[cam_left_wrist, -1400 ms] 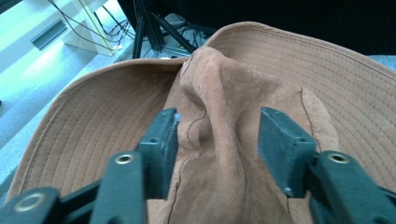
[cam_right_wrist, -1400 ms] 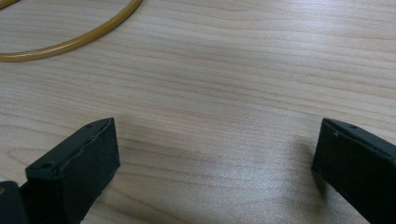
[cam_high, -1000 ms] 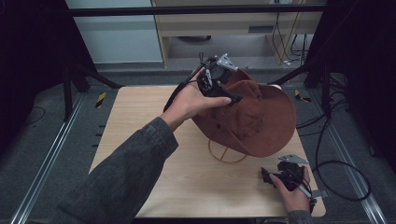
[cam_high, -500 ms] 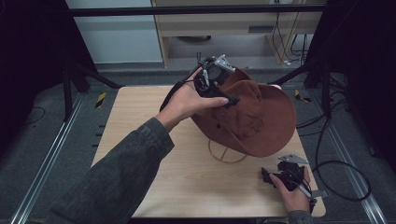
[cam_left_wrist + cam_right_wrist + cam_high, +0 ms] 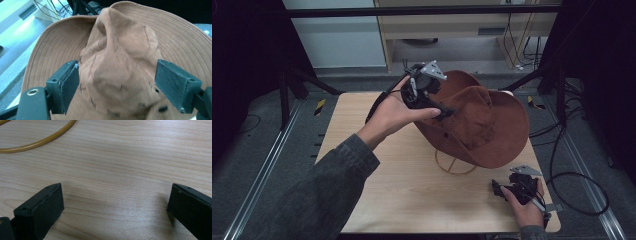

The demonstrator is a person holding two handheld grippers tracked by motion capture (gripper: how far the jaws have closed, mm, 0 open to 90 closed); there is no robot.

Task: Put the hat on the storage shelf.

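Hat [image 5: 482, 125] perches above pale wooden table [image 5: 377, 195].

We see a brown hat [image 5: 120, 62] of soft, matt, suede-like cloth with stitched rings on its brim. Our table [image 5: 125, 165] is pale, smooth wood grain; the gripper pads [image 5: 68, 85] look matt black plastic.

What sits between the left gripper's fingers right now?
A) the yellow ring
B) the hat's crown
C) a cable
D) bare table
B: in the left gripper view the brown hat has its crown between the open fingers, and the right one stands clear of it.
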